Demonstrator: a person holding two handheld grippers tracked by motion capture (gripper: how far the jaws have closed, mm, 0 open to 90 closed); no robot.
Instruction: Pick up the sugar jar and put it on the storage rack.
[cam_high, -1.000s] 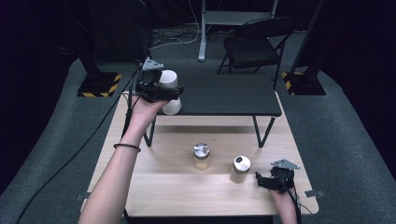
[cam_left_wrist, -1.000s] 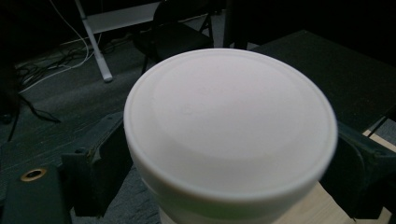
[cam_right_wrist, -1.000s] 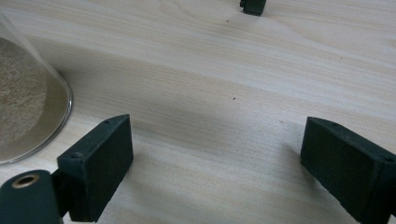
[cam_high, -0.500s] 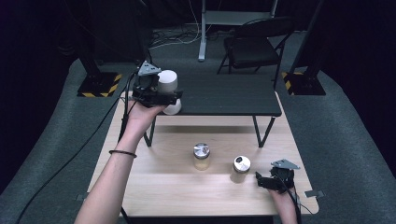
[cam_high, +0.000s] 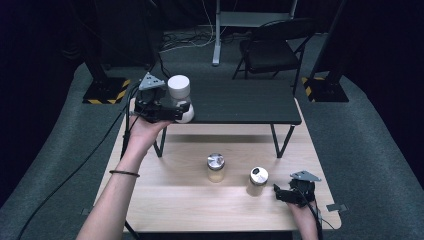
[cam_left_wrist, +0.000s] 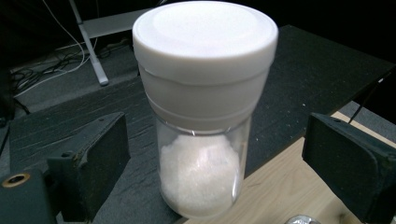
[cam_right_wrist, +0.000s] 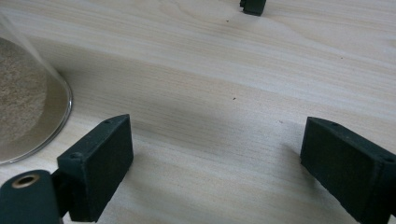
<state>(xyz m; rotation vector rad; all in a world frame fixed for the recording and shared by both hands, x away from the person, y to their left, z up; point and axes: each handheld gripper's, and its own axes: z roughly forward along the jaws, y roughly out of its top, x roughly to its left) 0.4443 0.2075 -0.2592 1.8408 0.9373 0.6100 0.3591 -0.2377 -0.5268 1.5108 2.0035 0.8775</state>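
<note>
Salt jar (cam_left_wrist: 205, 116) with a white cap is standing upright at the near left corner of the black shelf (cam_high: 240, 102), right at its edge above the wooden worktop (cam_high: 170, 200). Around it the left claw (cam_high: 176, 111) is sitting with its jaws spread; in the left gripper view both black pads are standing clear of the glass, a gap showing on each side, and the jaws have just been opening. White grains are filling the lower part of the jar, and the cap is sitting flat on top. A person's left hand (cam_high: 145, 131) is gripping that claw from below, with a dark band around the wrist.

On the worktop two smaller jars are standing upright with metal lids: one (cam_high: 216, 167) near the middle, and another (cam_high: 258, 181) to its right. The right claw (cam_high: 280, 194) is resting low at the near right of the worktop, just beside the second jar, its jaws held wide with bare wood between them. In the right gripper view a round glass base (cam_right_wrist: 28, 112) holding pale brown powder is showing at the left edge, probably that same jar, though the lid is out of frame there.
</note>
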